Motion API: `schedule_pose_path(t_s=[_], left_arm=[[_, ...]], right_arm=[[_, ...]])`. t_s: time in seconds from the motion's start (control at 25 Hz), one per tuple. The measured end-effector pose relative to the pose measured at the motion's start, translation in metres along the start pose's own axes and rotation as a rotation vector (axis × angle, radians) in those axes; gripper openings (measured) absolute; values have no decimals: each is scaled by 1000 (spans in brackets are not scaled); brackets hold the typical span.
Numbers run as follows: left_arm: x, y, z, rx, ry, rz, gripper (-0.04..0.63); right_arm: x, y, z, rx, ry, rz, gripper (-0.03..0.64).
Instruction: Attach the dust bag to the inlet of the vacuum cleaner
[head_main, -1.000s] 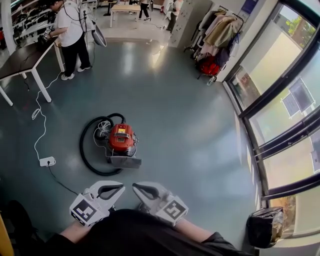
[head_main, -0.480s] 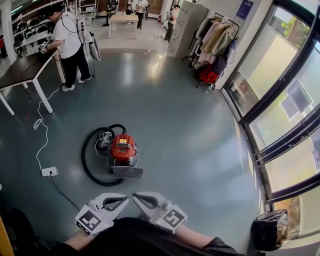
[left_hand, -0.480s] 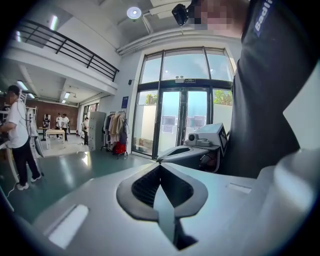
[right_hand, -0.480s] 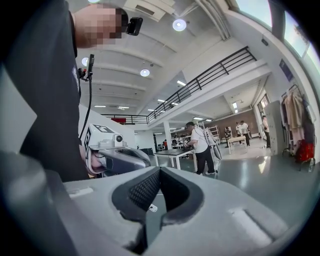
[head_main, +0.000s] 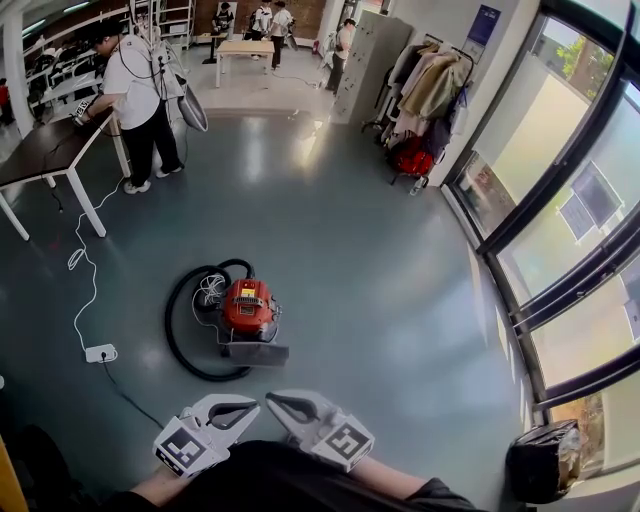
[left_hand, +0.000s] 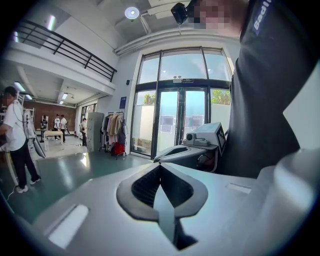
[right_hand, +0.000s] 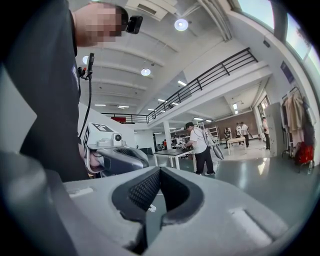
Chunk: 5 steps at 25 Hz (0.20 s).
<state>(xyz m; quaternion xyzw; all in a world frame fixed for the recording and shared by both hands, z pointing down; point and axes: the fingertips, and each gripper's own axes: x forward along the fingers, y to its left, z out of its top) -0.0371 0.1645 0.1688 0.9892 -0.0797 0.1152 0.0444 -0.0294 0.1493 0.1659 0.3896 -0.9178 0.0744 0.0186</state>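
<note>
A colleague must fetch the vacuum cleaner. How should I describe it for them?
Start at the grey floor between the desk and the windows. Near its middle sits the vacuum cleaner, a black hose looped beside it. Its red body sets it apart from the white power strip nearby.

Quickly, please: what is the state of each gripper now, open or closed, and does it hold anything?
Left grey two-jaw gripper: closed, holding nothing.
Right grey two-jaw gripper: closed, holding nothing.

Head view steeply down from above, 2 gripper views level and low, facing each other, all 3 sharing the white-shirted person (head_main: 140, 100).
</note>
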Motion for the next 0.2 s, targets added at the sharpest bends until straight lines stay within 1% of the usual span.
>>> schedule_pose_path(t_s=[0.2], left_arm=[[-1, -2, -7, -27, -4, -2, 15]], right_arm=[[1, 1, 0, 6, 4, -9, -8]])
